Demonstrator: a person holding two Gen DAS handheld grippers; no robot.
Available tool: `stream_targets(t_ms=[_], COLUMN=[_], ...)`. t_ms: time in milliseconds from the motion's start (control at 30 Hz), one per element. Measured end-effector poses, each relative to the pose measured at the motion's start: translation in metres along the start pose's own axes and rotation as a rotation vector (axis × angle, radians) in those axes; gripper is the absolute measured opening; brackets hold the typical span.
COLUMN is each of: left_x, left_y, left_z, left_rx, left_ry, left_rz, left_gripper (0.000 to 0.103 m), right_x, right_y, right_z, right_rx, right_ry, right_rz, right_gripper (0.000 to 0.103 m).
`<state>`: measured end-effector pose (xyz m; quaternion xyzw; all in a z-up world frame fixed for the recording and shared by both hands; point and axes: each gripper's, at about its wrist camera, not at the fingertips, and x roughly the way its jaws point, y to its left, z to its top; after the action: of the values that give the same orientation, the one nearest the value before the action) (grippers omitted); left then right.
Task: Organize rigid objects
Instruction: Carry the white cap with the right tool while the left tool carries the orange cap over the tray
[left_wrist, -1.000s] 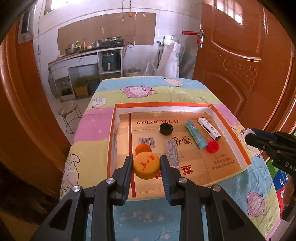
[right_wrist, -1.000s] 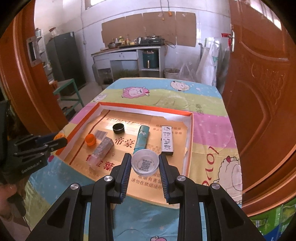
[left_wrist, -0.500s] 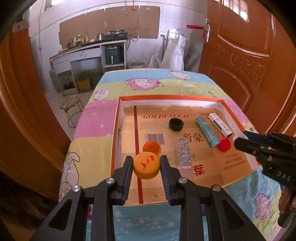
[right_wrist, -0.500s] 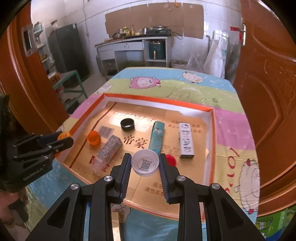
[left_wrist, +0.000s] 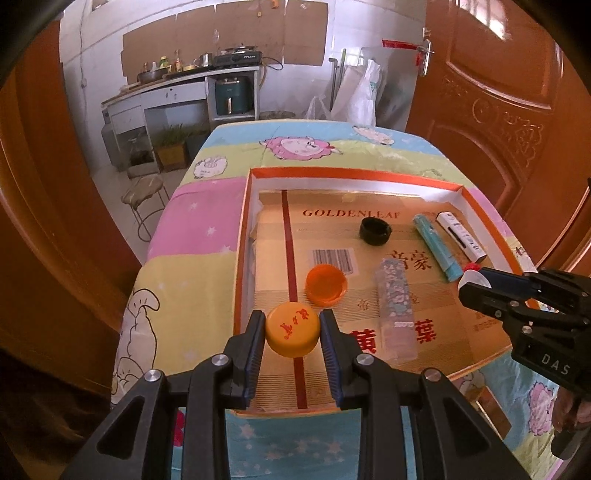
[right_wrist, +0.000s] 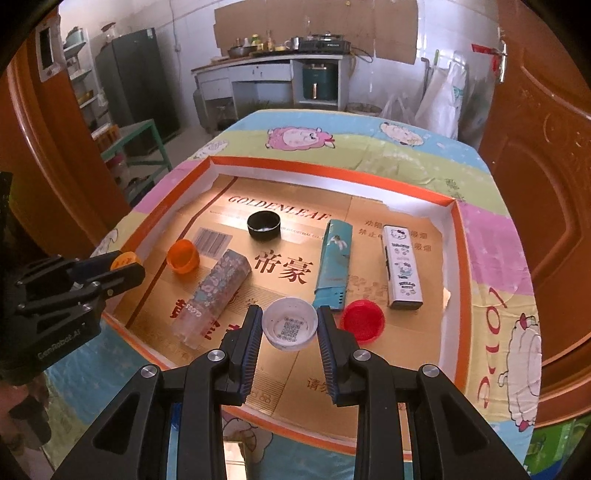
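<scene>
Table (left_wrist: 192, 280) is wearing a pastel cartoon-sheep cloth in blue, green, pink and yellow bands. Shallow orange-rimmed tray (right_wrist: 332, 175) is sitting directly on it, lined with flattened gold cardboard (right_wrist: 295, 266). Lying on the liner: black cap (right_wrist: 263, 224), orange cap (right_wrist: 181, 255), red cap (right_wrist: 362, 319), clear patterned tube (right_wrist: 212, 295), teal case (right_wrist: 333, 264), and white cartoon box (right_wrist: 401, 266) nearest the right rim.

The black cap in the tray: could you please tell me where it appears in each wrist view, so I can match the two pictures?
Left wrist view: the black cap sits right of centre, under the end of the GOLDENLEAF lettering, left of the teal box.
Right wrist view: the black cap sits left of centre, under the same lettering, again left of the teal box.
Shared landmark: the GOLDENLEAF lettering.
</scene>
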<state>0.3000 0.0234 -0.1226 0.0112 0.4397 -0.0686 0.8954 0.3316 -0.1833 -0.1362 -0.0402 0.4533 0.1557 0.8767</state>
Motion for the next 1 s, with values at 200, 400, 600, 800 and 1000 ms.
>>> stream_targets(t_ms=[200,400,600,800,1000], left_x=[0.007,0.008,0.015,0.021,0.023], left_y=[0.001,-0.001,-0.003,-0.012,-0.015], left_z=[-0.002,-0.005,-0.009,-0.013,-0.015], left_rx=[0.008,0.020,0.021,0.044,0.039], left_ry=[0.006,0.001,0.011,0.009,-0.012], left_rz=[0.012,0.011,0.004,0.013,0.000], left_gripper=[0.030,0.030,0.030,0.030,0.031], right_x=[0.011,0.019,0.023,0.025,0.026], right_y=[0.006,0.007,0.007,0.003,0.001], right_z=[-0.002,-0.003,-0.006,-0.009,-0.013], right_rx=[-0.012,-0.021,-0.025,-0.023,-0.025], right_ry=[0.020,0.028,0.037,0.036,0.026], right_rz=[-0.009,-0.018,-0.033,-0.042,-0.039], right_gripper=[0.031,0.031,0.031,0.031,0.031])
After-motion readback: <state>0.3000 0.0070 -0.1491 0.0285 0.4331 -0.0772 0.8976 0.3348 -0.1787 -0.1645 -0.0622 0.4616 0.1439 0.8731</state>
